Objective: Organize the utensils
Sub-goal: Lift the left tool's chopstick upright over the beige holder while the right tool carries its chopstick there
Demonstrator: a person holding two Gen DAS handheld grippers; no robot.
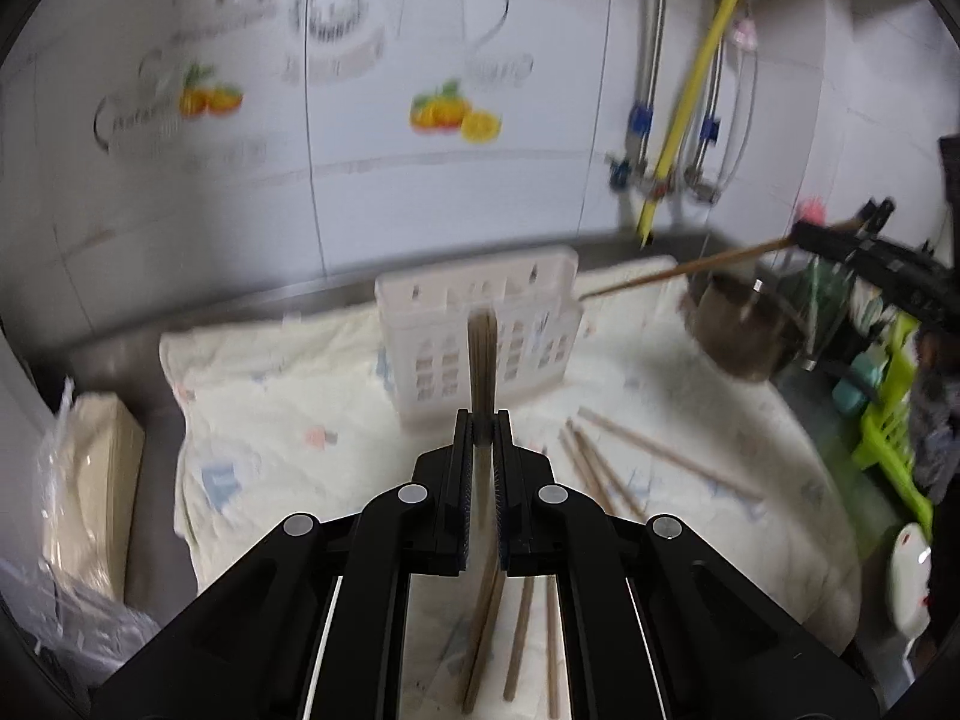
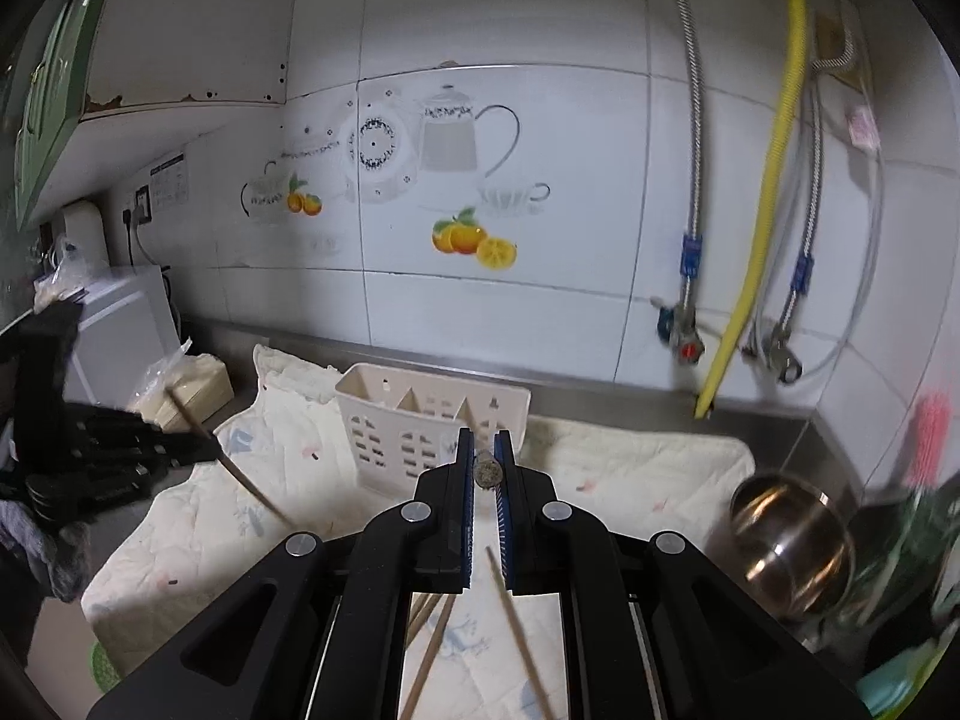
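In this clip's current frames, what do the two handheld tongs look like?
Both look identical. The left tongs and right tongs are matte black plastic: angular linkage arms with round silver pivot pins, ending in two flat parallel fingers lined with blue ridged pads. No cables, markings or sleeves are visible.

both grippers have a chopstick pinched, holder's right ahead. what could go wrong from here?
1. The left gripper holds its chopstick partway along, with long ends free either side; it may pivot or slip.
2. The right gripper holds its chopstick end-on to the camera, so aiming into the white holder is hard; a miss could tip it.
3. Both aim at one holder; the grippers could collide.
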